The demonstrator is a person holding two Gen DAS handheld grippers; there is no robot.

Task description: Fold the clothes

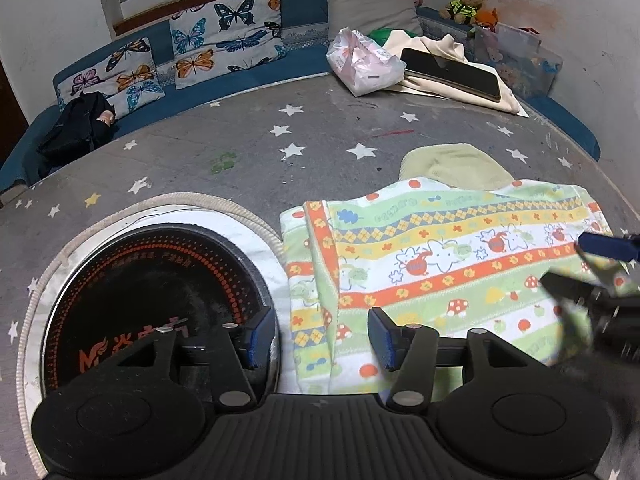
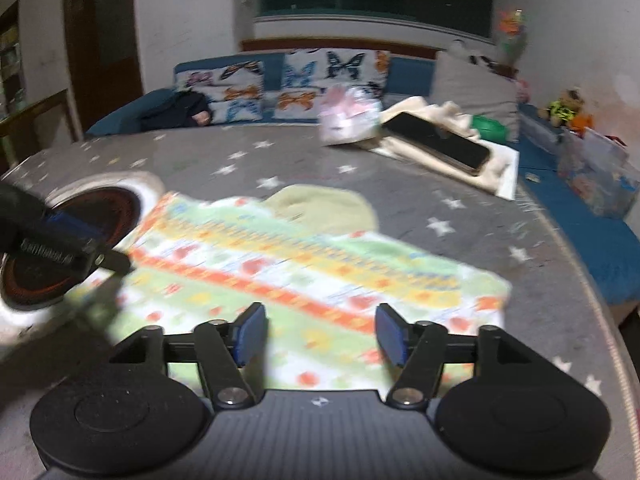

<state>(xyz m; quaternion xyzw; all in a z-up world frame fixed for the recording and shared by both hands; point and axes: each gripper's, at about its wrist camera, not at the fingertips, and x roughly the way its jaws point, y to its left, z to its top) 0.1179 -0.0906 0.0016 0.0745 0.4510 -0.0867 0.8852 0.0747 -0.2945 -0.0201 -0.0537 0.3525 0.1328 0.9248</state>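
Observation:
A patterned children's garment (image 1: 440, 256) with green, orange and yellow stripes lies flat on the grey star-print table (image 1: 240, 152). A pale yellow-green piece (image 1: 456, 166) sticks out from under its far edge. My left gripper (image 1: 320, 338) is open over the garment's left edge, holding nothing. My right gripper (image 2: 320, 334) is open over the garment's near part (image 2: 320, 280); that view is blurred. The right gripper also shows at the right edge of the left wrist view (image 1: 600, 272). The left gripper shows at the left of the right wrist view (image 2: 60, 240).
A round black induction cooktop (image 1: 152, 304) is set in the table left of the garment. At the far side lie a pink plastic bag (image 1: 360, 60), a cream cloth with a dark tablet (image 1: 452, 72) on it, butterfly cushions (image 1: 224, 36) and a blue bench.

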